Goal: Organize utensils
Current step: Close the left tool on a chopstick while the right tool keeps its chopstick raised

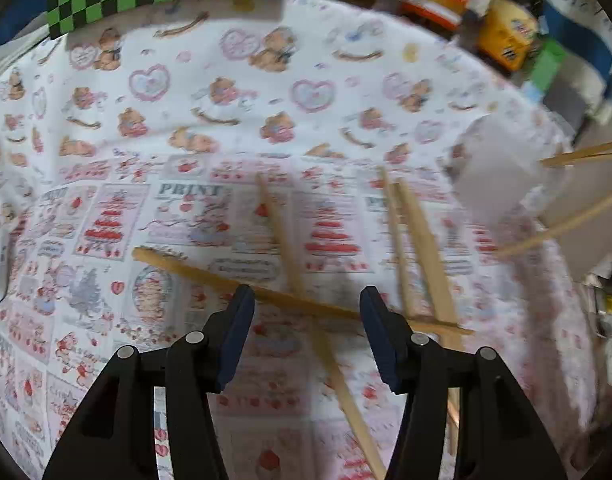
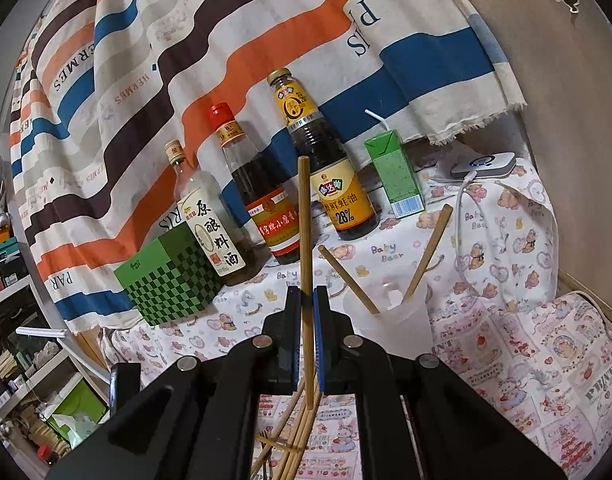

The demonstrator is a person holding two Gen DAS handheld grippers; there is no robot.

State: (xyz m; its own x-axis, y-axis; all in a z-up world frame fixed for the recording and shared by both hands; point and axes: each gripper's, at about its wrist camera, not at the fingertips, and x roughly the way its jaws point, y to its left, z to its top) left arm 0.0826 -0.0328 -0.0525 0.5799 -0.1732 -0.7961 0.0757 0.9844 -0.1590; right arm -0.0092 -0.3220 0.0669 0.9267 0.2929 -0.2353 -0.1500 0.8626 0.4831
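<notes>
A striped cloth hangs as a backdrop far ahead of the right gripper, and a printed tablecloth spreads under and ahead of both grippers. Ahead and left of the right gripper stands a green checkered box, with three bottles in a row behind it and a green juice carton with a straw further to the right; a small white device with a cable lies beyond the carton, near the wall. These things close off the far side of the table, while the cloth between them and the right gripper is bare. Just ahead and right of that gripper stands a translucent cup holding two chopsticks that lean apart. The right gripper is clenched on a single upright chopstick, whose top rises in front of the bottles. The left gripper points down at the cloth with its jaws released, hovering over loose chopsticks: one lies crosswise just beyond the fingertips, one runs lengthwise between them, and two more lie just to the right. The cup stands ahead and well to its right, near the table's right edge, and open cloth stretches ahead and to the left.
</notes>
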